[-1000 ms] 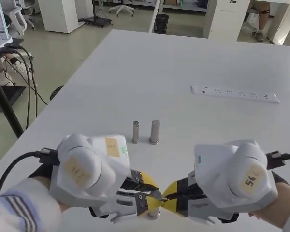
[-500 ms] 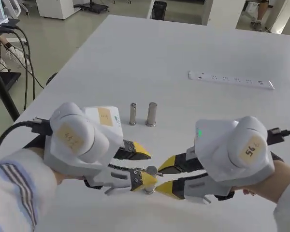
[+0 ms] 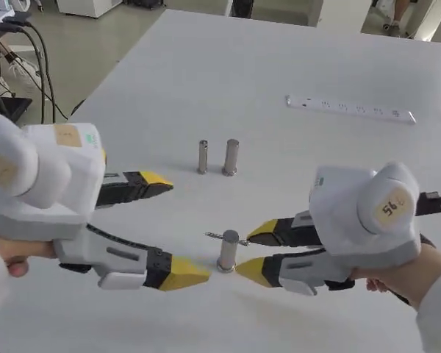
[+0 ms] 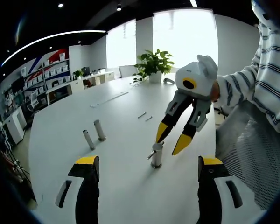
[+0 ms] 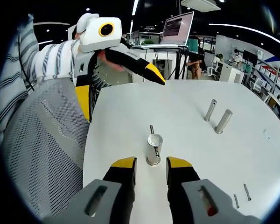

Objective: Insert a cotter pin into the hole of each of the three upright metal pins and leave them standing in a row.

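A short metal pin stands upright near the table's front edge, with a cotter pin through its top and sticking out to the left. My left gripper is wide open just left of it, touching nothing. My right gripper is open, its yellow tips right beside the pin's right side. Two more metal pins stand side by side farther back, bare. In the right gripper view the pinned metal pin stands just past my own jaws. In the left gripper view the same metal pin stands ahead, with the right gripper behind it.
A white power strip lies at the back right of the white table. Two loose cotter pins lie farther out on the table. A mesh chair stands at the table's edge.
The left gripper let go of the metal pin, opened wide and drew back to the left. The right gripper opened and backed off slightly. The pin now stands free with the cotter pin in it.
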`<act>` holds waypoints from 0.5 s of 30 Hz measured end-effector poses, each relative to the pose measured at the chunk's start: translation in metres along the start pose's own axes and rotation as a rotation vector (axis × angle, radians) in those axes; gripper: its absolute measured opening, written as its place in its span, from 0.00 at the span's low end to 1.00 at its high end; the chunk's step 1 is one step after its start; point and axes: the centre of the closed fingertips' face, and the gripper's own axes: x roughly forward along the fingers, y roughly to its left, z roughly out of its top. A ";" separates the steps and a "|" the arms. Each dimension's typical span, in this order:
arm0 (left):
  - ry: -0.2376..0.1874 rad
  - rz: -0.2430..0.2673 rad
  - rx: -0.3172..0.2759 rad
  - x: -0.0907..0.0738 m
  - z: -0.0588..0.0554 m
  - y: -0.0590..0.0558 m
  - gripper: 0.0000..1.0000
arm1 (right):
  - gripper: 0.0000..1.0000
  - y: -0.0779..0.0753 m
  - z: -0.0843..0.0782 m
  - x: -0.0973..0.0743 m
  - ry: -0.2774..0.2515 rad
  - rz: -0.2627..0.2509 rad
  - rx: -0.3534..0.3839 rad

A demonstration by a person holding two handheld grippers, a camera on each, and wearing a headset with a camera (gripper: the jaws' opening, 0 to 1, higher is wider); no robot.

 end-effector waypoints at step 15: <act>0.092 0.094 -0.142 -0.038 -0.051 -0.007 0.99 | 0.33 -0.001 -0.005 0.020 -0.087 0.005 0.166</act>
